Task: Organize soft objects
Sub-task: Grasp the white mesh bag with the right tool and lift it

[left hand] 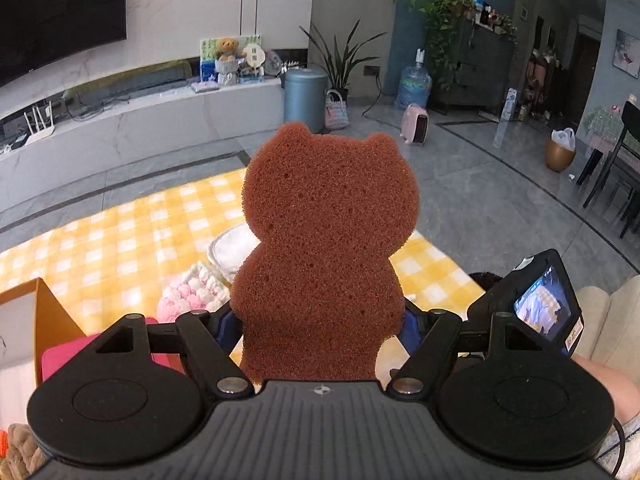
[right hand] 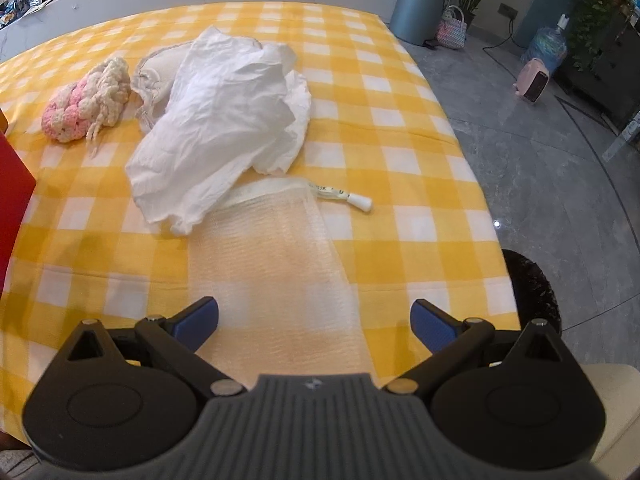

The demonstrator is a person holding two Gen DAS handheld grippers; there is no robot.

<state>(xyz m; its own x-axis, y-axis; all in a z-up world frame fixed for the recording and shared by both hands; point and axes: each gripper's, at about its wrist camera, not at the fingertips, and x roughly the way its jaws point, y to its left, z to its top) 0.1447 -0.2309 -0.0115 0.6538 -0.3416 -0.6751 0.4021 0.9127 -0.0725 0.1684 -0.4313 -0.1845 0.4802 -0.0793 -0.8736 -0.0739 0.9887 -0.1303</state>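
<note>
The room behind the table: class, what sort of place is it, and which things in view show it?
Most likely a home living room. A large television hangs over a long media console, potted plants stand by the wall, and a water jug sits on the tiled floor.

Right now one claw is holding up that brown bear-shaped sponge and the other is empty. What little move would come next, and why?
Probably the left gripper carries the bear sponge toward the orange box at its left and lowers it there. The sponge is already clamped and lifted above the checkered cloth, while the open right gripper hangs over the mesh bag, free to take that next.
</note>
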